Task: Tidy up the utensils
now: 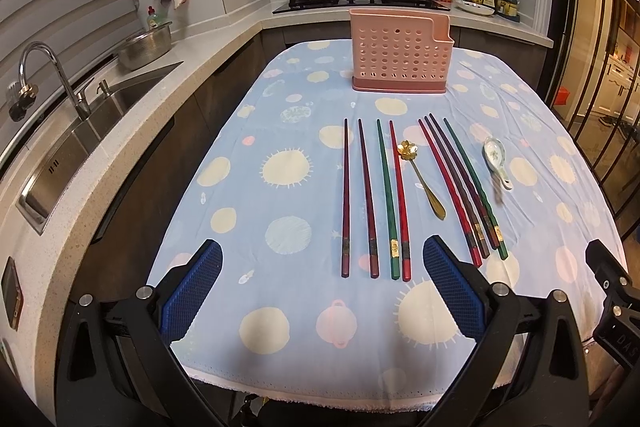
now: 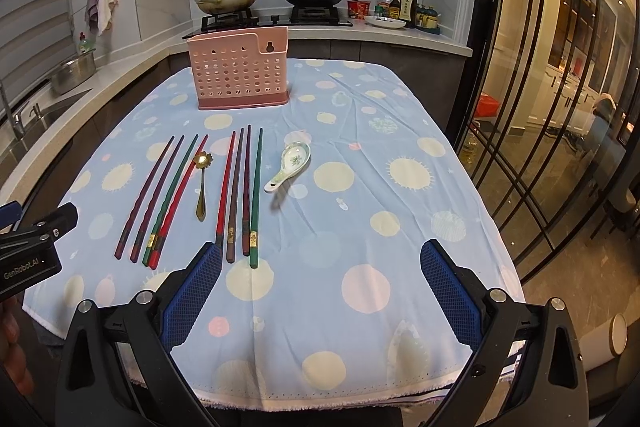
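Between both grippers' spread, empty fingers [image 1: 208, 275] — chopsticks [image 1: 372, 199], spoons [image 1: 496, 159], pink holder [image 1: 400, 55] beyond.

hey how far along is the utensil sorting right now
Nothing looks done: the pink holder stands with no utensil showing above its rim. Nothing is in hand; the left gripper and right gripper hover with jaws open. Left: eight chopsticks, the gold spoon and the ceramic spoon, all on the tablecloth.
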Demonstrator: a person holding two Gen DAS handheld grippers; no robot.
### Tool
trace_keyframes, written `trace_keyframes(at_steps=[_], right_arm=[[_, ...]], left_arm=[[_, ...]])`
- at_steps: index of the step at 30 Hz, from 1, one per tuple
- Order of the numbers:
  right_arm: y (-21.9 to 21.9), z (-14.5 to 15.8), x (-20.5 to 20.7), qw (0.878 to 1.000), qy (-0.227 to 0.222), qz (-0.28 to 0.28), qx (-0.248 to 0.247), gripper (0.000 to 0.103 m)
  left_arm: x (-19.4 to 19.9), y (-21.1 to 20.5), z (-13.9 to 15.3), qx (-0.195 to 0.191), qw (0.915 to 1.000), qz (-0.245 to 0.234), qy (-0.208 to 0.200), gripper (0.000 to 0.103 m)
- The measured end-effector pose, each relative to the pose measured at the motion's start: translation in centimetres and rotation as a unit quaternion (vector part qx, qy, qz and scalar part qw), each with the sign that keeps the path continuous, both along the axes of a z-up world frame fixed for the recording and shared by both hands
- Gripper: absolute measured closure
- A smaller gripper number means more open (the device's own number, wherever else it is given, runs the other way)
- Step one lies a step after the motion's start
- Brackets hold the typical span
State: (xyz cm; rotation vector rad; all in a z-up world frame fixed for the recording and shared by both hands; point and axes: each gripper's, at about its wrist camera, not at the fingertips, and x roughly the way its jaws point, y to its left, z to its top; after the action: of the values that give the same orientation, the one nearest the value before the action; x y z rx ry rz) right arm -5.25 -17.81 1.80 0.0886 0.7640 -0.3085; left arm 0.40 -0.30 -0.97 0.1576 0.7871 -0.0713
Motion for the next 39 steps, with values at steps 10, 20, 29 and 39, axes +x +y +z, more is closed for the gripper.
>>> trace_keyframes(at_steps=[10,20,29,39], right_arm=[[-0.18,0.05,0.06,1.000,0.000,0.000,0.001,0.007],[-0.31,0.12,0.18,1.000,0.000,-0.001,0.001,0.007],[-0.30,0.09,0.18,1.000,0.001,-0.001,0.001,0.007],[-0.27,0.06,0.20,1.000,0.001,-0.001,0.001,0.007]], left_arm=[[0.29,0.26,0.09,-0.001,1.0000,0.004,0.003,0.007],[0.28,0.34,0.00,0.000,1.0000,0.003,0.004,0.007],[0.27,0.33,0.00,0.000,1.0000,0.003,0.003,0.007],[0.25,0.29,-0.04,-0.001,1.0000,0.004,0.005,0.007]])
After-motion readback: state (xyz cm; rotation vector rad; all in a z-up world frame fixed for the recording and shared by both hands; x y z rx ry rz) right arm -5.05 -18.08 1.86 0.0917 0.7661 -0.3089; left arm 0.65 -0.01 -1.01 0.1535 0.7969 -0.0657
